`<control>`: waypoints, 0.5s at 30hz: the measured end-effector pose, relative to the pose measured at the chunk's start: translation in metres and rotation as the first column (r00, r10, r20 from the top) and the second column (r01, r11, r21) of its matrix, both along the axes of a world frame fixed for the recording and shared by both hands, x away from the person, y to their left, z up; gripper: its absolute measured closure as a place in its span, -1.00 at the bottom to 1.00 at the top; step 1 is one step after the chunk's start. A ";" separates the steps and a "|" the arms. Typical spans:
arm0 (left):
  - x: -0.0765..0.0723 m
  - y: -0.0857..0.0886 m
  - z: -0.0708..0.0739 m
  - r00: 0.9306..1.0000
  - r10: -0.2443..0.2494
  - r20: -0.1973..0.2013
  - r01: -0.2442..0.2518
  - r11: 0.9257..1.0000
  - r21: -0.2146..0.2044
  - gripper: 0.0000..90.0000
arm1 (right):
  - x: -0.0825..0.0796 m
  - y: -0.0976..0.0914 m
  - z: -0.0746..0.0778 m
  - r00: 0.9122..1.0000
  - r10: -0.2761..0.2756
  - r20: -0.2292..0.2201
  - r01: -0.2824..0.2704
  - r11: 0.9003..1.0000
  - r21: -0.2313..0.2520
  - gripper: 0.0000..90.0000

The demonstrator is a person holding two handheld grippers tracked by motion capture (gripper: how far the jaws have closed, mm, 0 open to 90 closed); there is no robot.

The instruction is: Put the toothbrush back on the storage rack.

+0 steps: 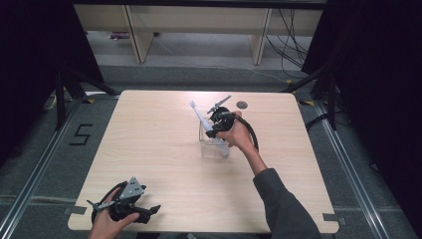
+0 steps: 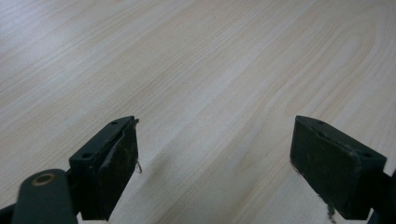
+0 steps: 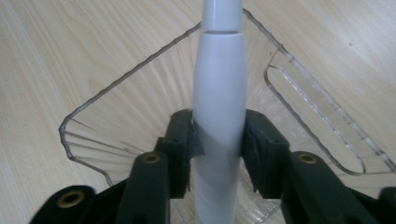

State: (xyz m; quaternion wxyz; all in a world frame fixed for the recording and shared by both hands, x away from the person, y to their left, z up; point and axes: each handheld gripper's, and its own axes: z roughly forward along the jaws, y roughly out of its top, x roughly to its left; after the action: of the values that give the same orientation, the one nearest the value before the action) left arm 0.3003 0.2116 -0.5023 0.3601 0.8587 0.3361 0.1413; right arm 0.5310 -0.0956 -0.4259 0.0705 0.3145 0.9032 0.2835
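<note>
**tabletop_tom:** Count so far: one white tube (image 3: 218,93), one clear plastic container (image 3: 322,126), two grippers. Anyone seeing more?

**rigwatcher:** Same count, plus one small dark round spot (image 1: 242,104) on the table (image 1: 159,144) at about 1 o'clock from the container. Tube stands tilted inside the container, just right of table centre, its top leaning toward 11 o'clock.

**tabletop_tom:** Is the right gripper (image 3: 217,140) actually holding it?

**rigwatcher:** Jaws sit on both sides of the tube, right against it as far as I can see, over the container's open top. They're not far apart, but whether the pads really press I can't tell.

**tabletop_tom:** And the left gripper (image 2: 215,154)?

**rigwatcher:** Way down at 7 o'clock by the near edge, well apart from everything, jaws spread wide over bare wood, nothing between them.

**tabletop_tom:** Anything blocking?

**rigwatcher:** From above, the right hand (image 1: 234,133) and gripper cover part of the container; otherwise just its clear walls hugging the tube.
</note>
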 end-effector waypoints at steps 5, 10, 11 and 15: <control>0.000 0.000 0.000 1.000 0.000 0.001 0.000 1.000 0.002 -0.67 | -0.002 -0.004 0.005 1.000 -0.017 0.014 0.017 1.000 0.016 0.26; 0.001 0.000 -0.001 1.000 0.000 0.004 0.000 1.000 0.001 -0.67 | -0.007 -0.012 0.016 0.998 -0.037 0.047 0.034 0.997 0.068 0.07; 0.001 0.000 -0.001 1.000 0.000 0.004 0.000 1.000 0.001 -0.67 | -0.007 -0.012 0.016 0.998 -0.037 0.047 0.034 0.997 0.068 0.07; 0.000 0.000 0.000 1.000 0.004 0.001 -0.004 1.000 -0.003 -0.67 | -0.014 -0.012 0.023 0.997 -0.076 0.029 0.073 0.994 0.076 -0.01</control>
State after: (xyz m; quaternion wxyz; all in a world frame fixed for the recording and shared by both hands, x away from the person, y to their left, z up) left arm 0.3002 0.2113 -0.5026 0.3612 0.8575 0.3379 0.1417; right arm 0.5174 -0.1080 -0.4026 0.0839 0.3458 0.8783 0.3193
